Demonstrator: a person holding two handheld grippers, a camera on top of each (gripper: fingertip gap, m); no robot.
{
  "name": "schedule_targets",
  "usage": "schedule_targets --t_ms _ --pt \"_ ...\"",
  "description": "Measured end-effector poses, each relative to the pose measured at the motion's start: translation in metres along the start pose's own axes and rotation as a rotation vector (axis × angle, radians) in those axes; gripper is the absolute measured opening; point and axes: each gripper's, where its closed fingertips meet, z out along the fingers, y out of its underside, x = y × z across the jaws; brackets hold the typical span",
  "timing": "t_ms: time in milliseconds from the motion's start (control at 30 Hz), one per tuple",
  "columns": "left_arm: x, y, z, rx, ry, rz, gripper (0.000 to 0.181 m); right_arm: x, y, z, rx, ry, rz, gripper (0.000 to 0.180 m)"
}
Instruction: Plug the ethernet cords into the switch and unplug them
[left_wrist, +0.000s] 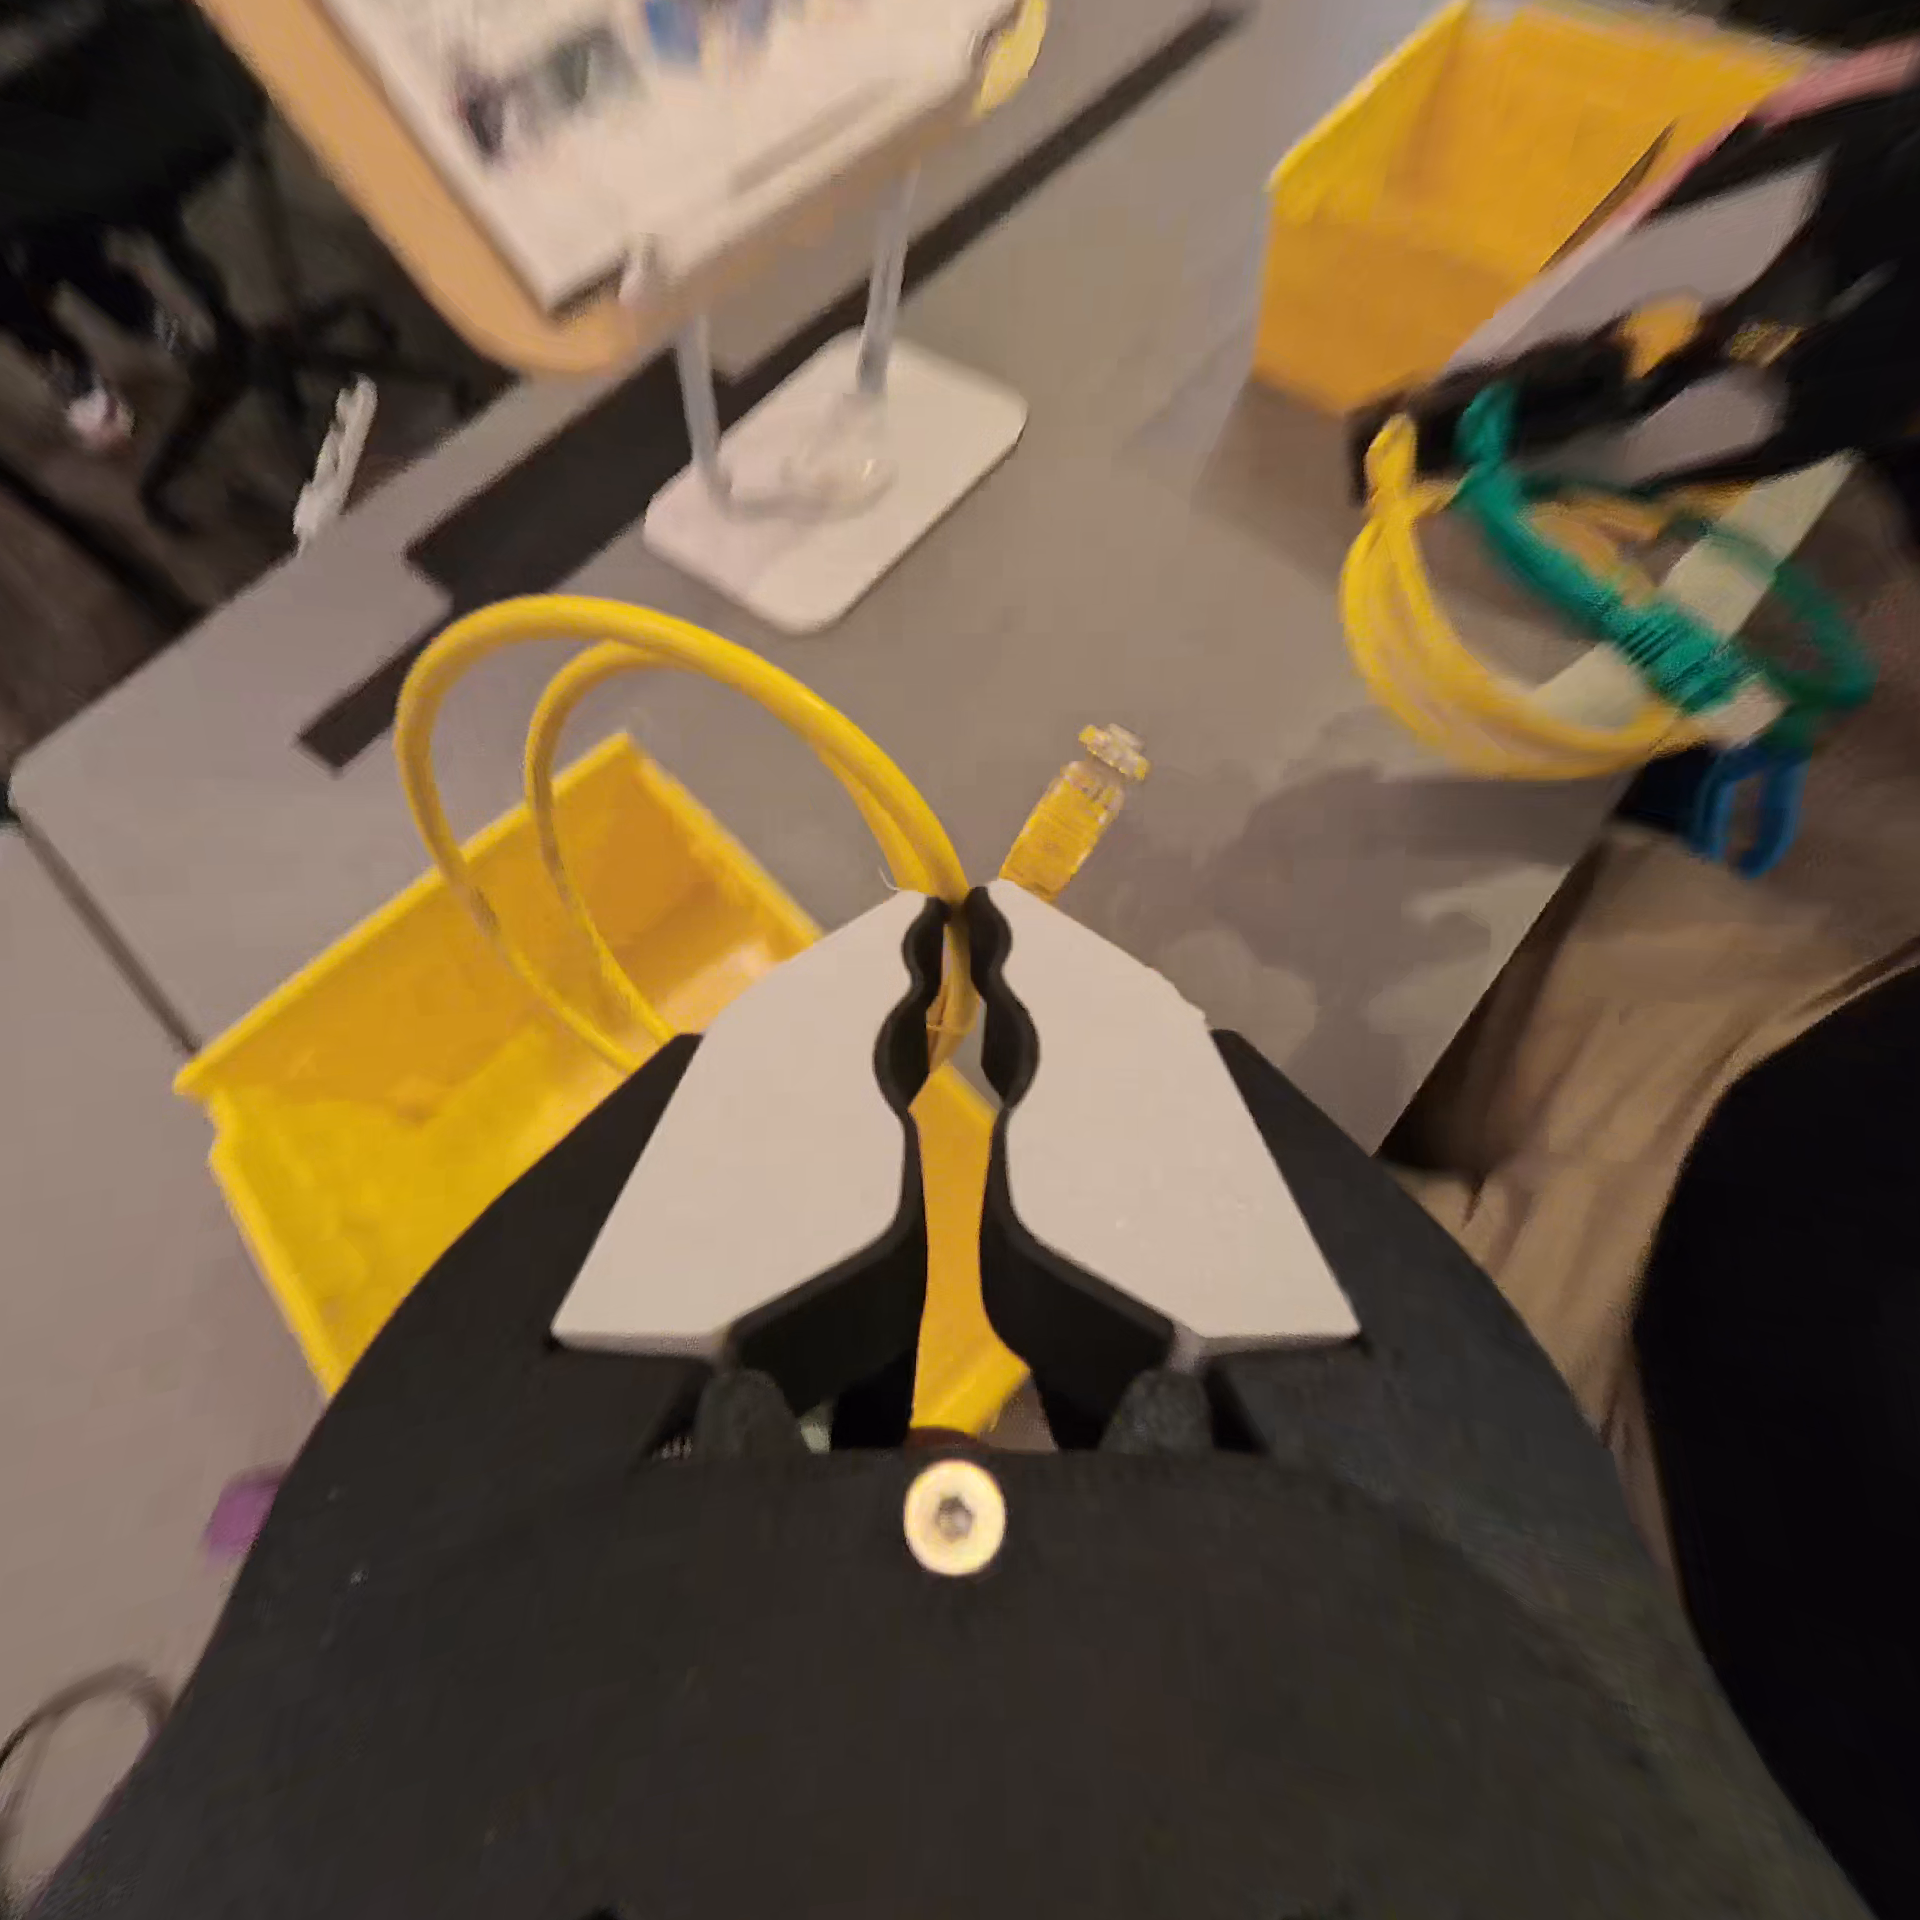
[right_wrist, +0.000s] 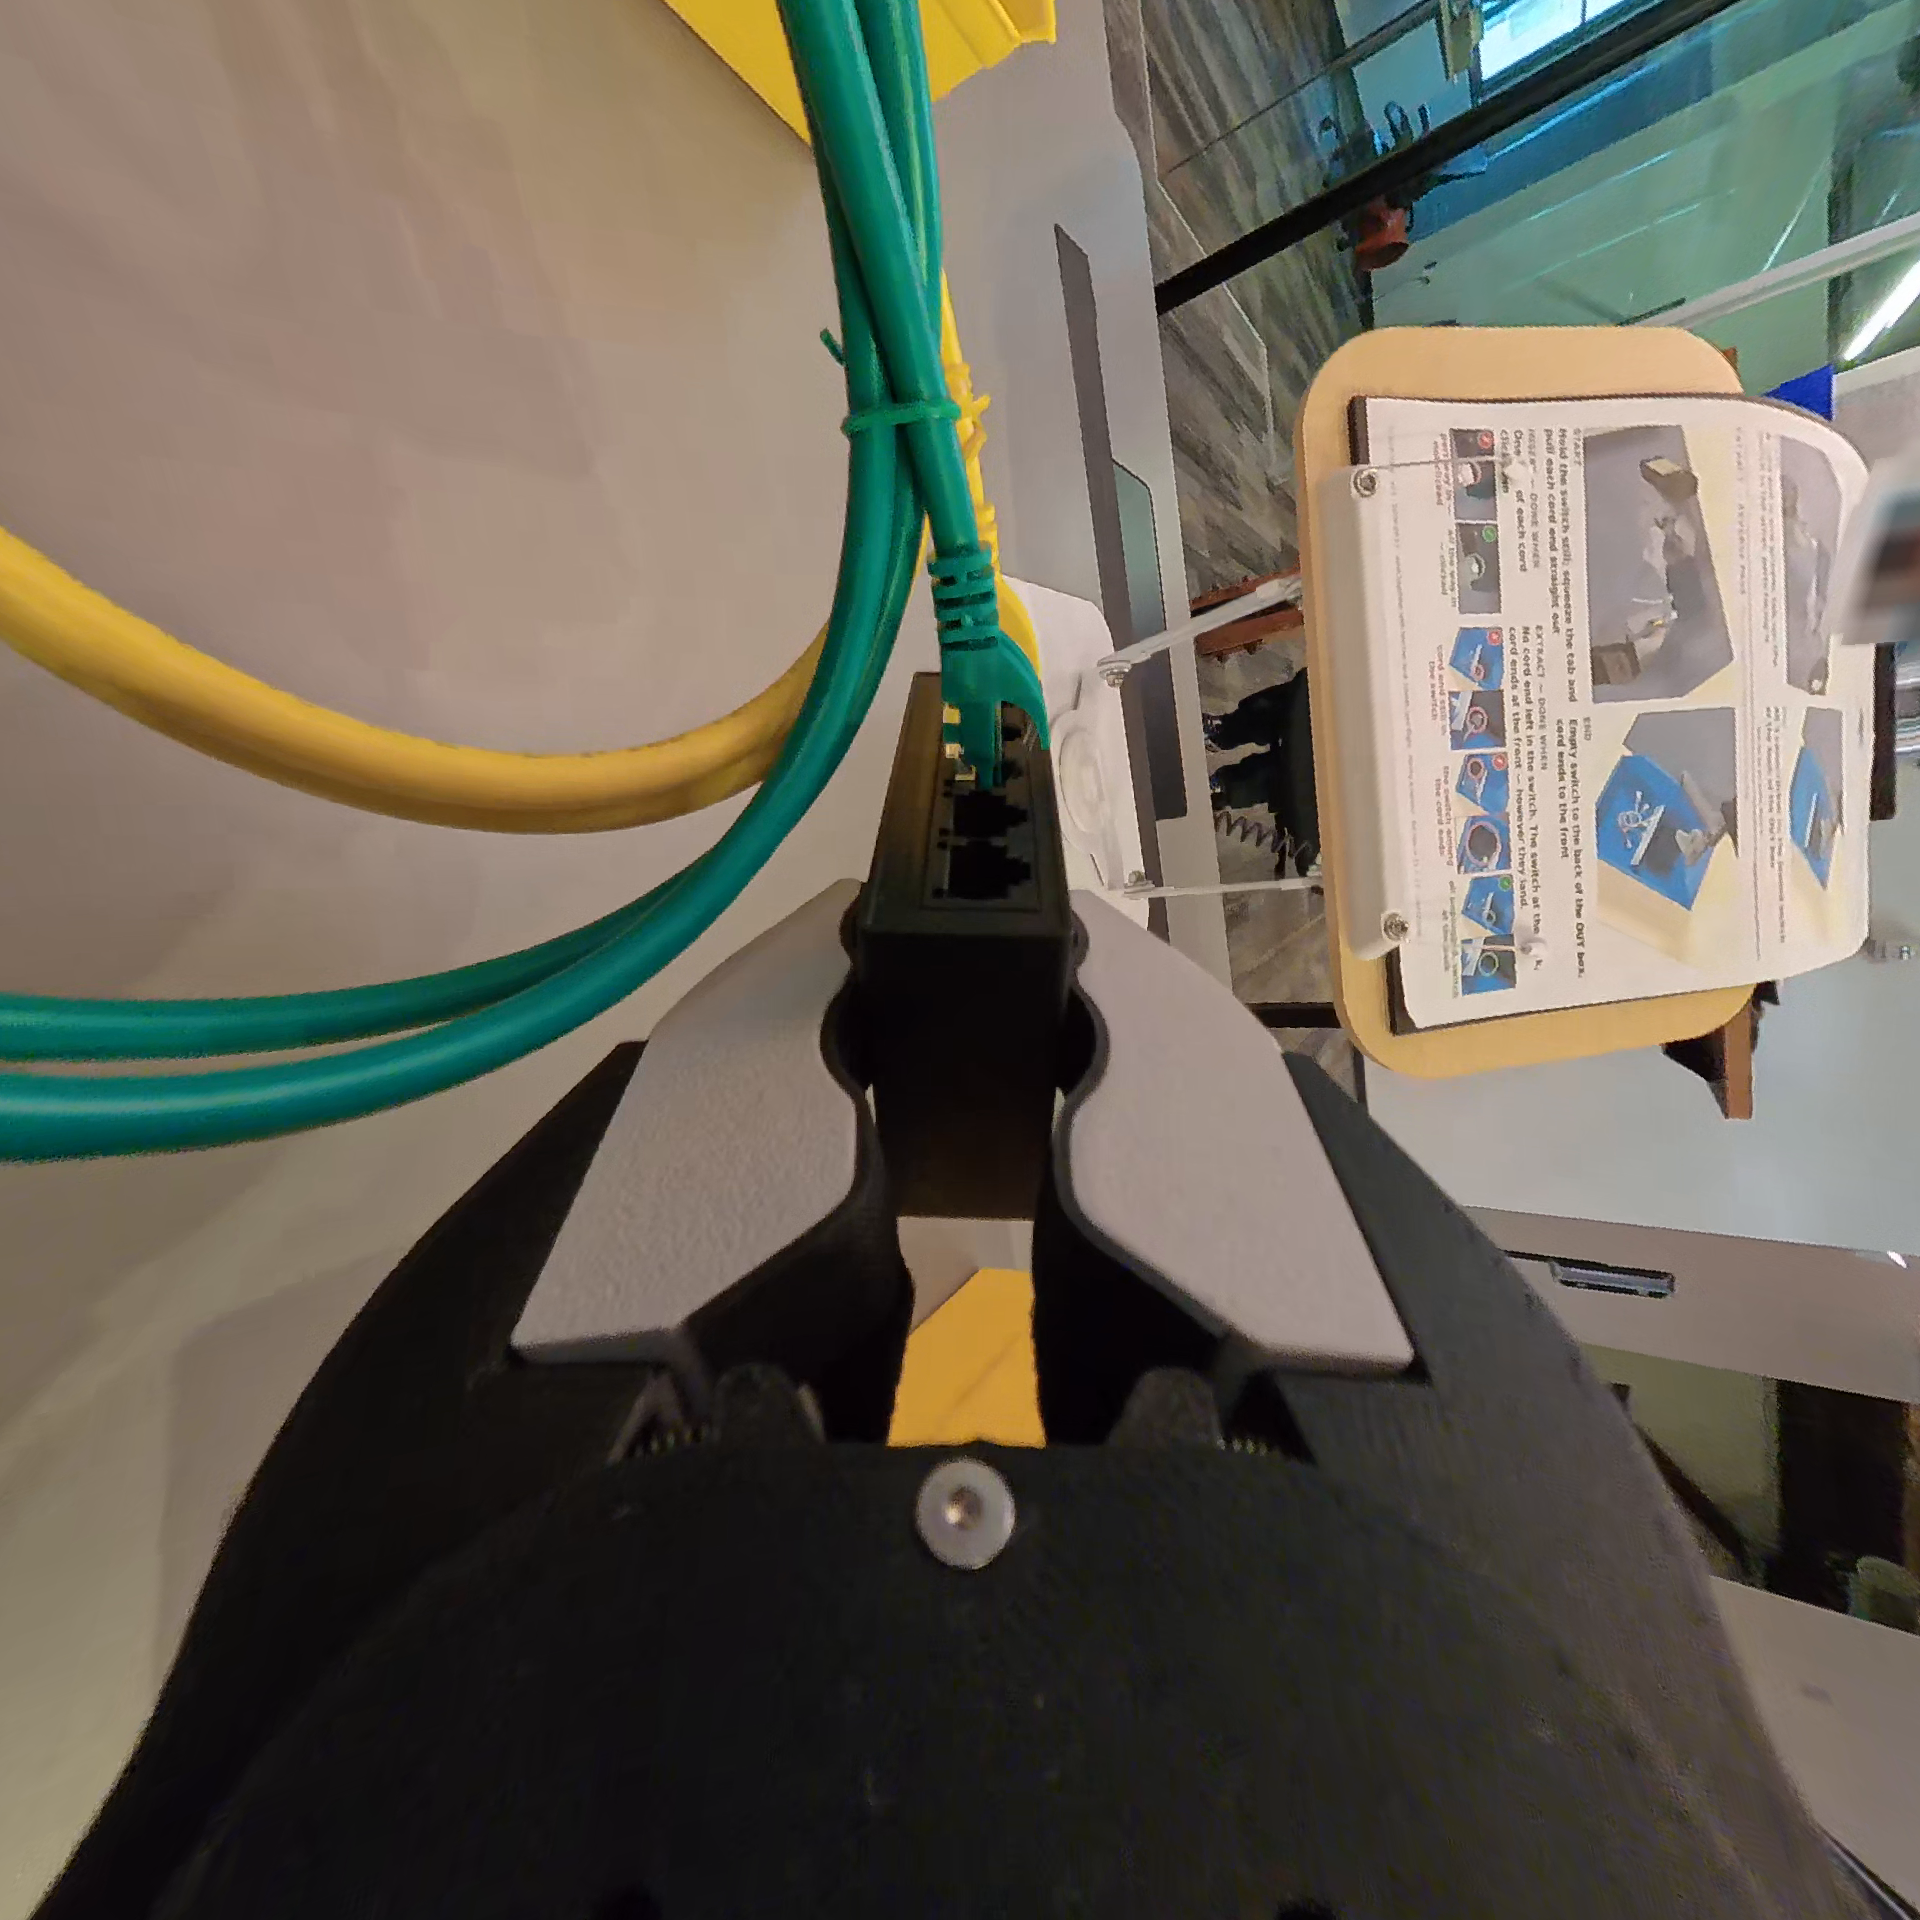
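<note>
My left gripper (left_wrist: 958, 902) is shut on a yellow ethernet cord (left_wrist: 665, 665). The cord loops up and left over a yellow bin, and its plug (left_wrist: 1081, 805) sticks out just past the fingertips, pointing up and right. My right gripper (right_wrist: 966, 935) is shut on a black switch (right_wrist: 961, 862) and holds it off the table. A green cord (right_wrist: 883, 343) is plugged into a far port of the switch; two nearer ports are empty. Another yellow cord (right_wrist: 312, 727) hangs behind it. In the left wrist view the right gripper with the switch (left_wrist: 1621, 395), green cord and yellow coil is blurred at upper right.
A yellow bin (left_wrist: 499, 1049) sits below the left gripper and a second yellow bin (left_wrist: 1455, 197) stands at the back right on the grey table (left_wrist: 1143, 582). An instruction sheet on a wooden board with a white stand (left_wrist: 842, 468) stands behind; it also shows in the right wrist view (right_wrist: 1558, 686).
</note>
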Motion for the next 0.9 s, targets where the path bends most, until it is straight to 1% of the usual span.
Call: schedule_targets --t_ms 33,133,233,333,433,533,633,667,700,733,800,867,900 --pt "0.010 -0.018 0.001 0.057 0.038 0.002 0.004 0.001 0.002 -0.002 0.001 0.001 0.010 0.029" --pt "0.047 -0.062 0.016 0.220 0.204 -0.021 0.004 0.006 0.010 -0.009 -0.003 0.013 0.033 0.029" --pt "0.080 -0.090 0.047 0.346 0.382 -0.073 0.004 0.009 0.019 -0.019 -0.003 0.016 0.057 0.029" --pt "0.107 -0.106 0.086 0.448 0.552 -0.193 0.004 0.010 0.027 -0.029 0.003 0.011 0.076 0.029" --pt "0.120 -0.103 0.126 0.478 0.717 -0.397 0.004 0.008 0.039 -0.039 0.000 -0.004 0.100 0.029" --pt "0.122 -0.074 0.175 0.415 0.737 -0.508 0.004 0.005 0.053 -0.048 -0.025 -0.014 0.122 0.029" --pt "0.109 -0.039 0.208 0.344 0.708 -0.617 0.004 -0.001 0.060 -0.054 -0.030 -0.031 0.139 0.029" --pt "0.102 -0.030 0.214 0.341 0.703 -0.649 0.005 -0.003 0.062 -0.055 -0.028 -0.034 0.145 0.029" --pt "0.091 -0.027 0.214 0.372 0.701 -0.719 0.005 -0.003 0.063 -0.056 -0.028 -0.033 0.151 0.029" --pt "0.080 -0.025 0.213 0.395 0.684 -0.748 0.005 -0.004 0.065 -0.056 -0.030 -0.035 0.156 0.029" --pt "0.065 -0.018 0.213 0.396 0.618 -0.713 0.005 -0.005 0.066 -0.055 -0.027 -0.042 0.166 0.029" --pt "0.060 -0.013 0.213 0.372 0.640 -0.762 0.005 -0.005 0.067 -0.054 -0.030 -0.046 0.169 0.029" --pt "0.058 -0.009 0.215 0.346 0.622 -0.758 0.005 -0.005 0.067 -0.053 -0.033 -0.048 0.170 0.029"
